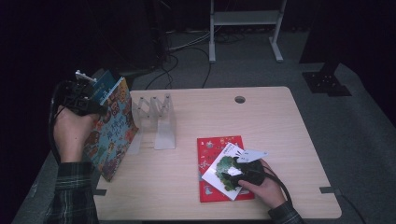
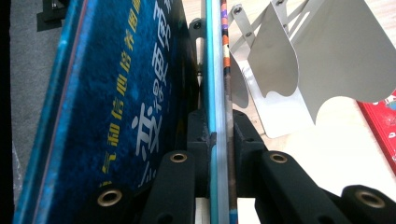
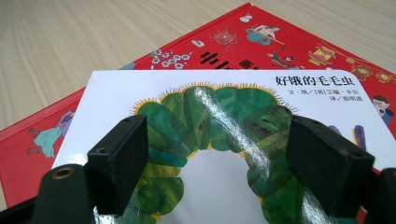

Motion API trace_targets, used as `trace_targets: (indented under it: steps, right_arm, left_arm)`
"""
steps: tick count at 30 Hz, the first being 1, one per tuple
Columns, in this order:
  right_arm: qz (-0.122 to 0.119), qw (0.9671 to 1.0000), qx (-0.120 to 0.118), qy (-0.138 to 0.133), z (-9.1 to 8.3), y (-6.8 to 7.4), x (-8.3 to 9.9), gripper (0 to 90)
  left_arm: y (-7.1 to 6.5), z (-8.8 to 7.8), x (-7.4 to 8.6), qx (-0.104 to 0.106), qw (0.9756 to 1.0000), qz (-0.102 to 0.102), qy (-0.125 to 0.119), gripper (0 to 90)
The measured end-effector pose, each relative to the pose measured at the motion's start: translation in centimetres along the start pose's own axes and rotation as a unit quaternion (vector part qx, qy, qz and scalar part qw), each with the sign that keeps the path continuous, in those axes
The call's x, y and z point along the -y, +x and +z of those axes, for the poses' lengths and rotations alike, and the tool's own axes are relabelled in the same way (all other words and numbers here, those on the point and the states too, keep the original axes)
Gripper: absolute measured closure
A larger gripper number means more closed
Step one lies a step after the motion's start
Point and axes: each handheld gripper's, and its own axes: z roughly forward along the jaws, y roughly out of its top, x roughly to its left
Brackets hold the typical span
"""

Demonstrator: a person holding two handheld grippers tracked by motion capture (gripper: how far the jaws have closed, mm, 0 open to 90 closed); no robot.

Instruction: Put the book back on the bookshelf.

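Observation:
My left gripper (image 1: 86,100) (image 2: 218,126) is at the table's left edge, shut on the top edge of a thin, colourful picture book (image 1: 112,133) (image 2: 225,56) that stands tilted on the tabletop. A blue book with white and yellow characters (image 1: 105,84) (image 2: 116,93) leans against its outer side. My right gripper (image 1: 236,170) (image 3: 217,140) is low over a white book with a green caterpillar (image 1: 219,165) (image 3: 210,93). That book lies on a red picture book (image 1: 210,147) (image 3: 289,42). The right jaws stand apart with the cover showing between them.
A white metal book rack (image 1: 159,119) (image 2: 327,60) with several dividers stands just right of the held book. The wooden table (image 1: 271,121) has a round cable hole (image 1: 240,99) near its far edge. A frame and cables are on the floor beyond.

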Motion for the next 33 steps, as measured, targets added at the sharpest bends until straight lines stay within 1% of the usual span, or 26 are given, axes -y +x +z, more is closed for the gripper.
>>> trace_targets:
  steps: [2,3,8,11,13,16,18,21,22,23,24,28,30,32,33]
  right_arm:
    - [0.000,1.0000,0.000,0.000,0.0,0.0,0.0,20.2]
    - [0.000,1.0000,0.000,0.000,0.0,0.0,0.0,20.2]
    - [0.000,1.0000,0.000,0.000,0.0,0.0,0.0,20.2]
    - [0.000,1.0000,0.000,0.000,0.0,0.0,0.0,20.2]
    - [-0.001,1.0000,0.000,-0.001,0.0,0.0,0.0,20.2]
    - [0.000,1.0000,0.000,0.000,0.0,0.0,0.0,20.2]
    - [0.000,1.0000,0.000,0.000,0.0,0.0,0.0,20.2]
    - [0.000,1.0000,0.000,0.000,0.0,0.0,0.0,20.2]
    - [0.000,1.0000,0.000,0.000,0.0,0.0,0.0,20.2]
    - [0.000,1.0000,0.000,0.000,0.0,0.0,0.0,20.2]
    - [0.000,1.0000,0.000,0.000,0.0,0.0,0.0,20.2]
    - [0.000,1.0000,0.001,0.000,0.0,0.0,0.0,20.2]
    - [0.000,1.0000,0.001,0.000,0.0,0.0,0.0,20.2]
    - [0.000,1.0000,0.001,0.000,0.0,0.0,0.0,20.2]
    - [0.000,1.0000,0.001,0.000,0.0,0.0,0.0,20.2]
  left_arm:
    - [0.0,0.0,0.2,-0.003,1.0000,0.004,0.005,79.9]
    - [0.0,-0.2,0.3,-0.003,1.0000,0.005,0.002,79.3]
    - [0.2,-0.4,0.4,0.008,0.9999,0.008,0.003,79.1]
    - [0.2,-0.6,0.3,0.008,0.9999,0.010,0.003,79.1]
    - [0.3,-0.8,0.1,0.013,0.9998,0.014,0.007,79.2]
    - [0.5,-1.4,-0.3,0.011,0.9998,0.015,0.009,79.3]
    - [0.7,-2.0,-0.3,0.016,0.9998,0.014,0.001,79.3]
    - [0.9,-3.1,-0.2,0.025,0.9992,0.013,-0.029,80.3]
    - [0.9,-3.4,-0.1,0.027,0.9989,0.013,-0.037,82.1]
    - [0.9,-3.6,0.0,0.032,0.9986,0.015,-0.040,83.1]
    - [0.9,-3.8,0.1,0.033,0.9982,0.015,-0.047,84.3]
    - [0.7,-4.2,0.8,0.042,0.9970,0.017,-0.062,89.2]
    - [0.3,-4.3,1.1,0.056,0.9961,0.027,-0.063,89.9]
    - [-0.2,-4.2,1.2,0.062,0.9954,0.034,-0.064,90.0]
    - [-0.3,-4.2,1.3,0.068,0.9946,0.037,-0.069,90.0]
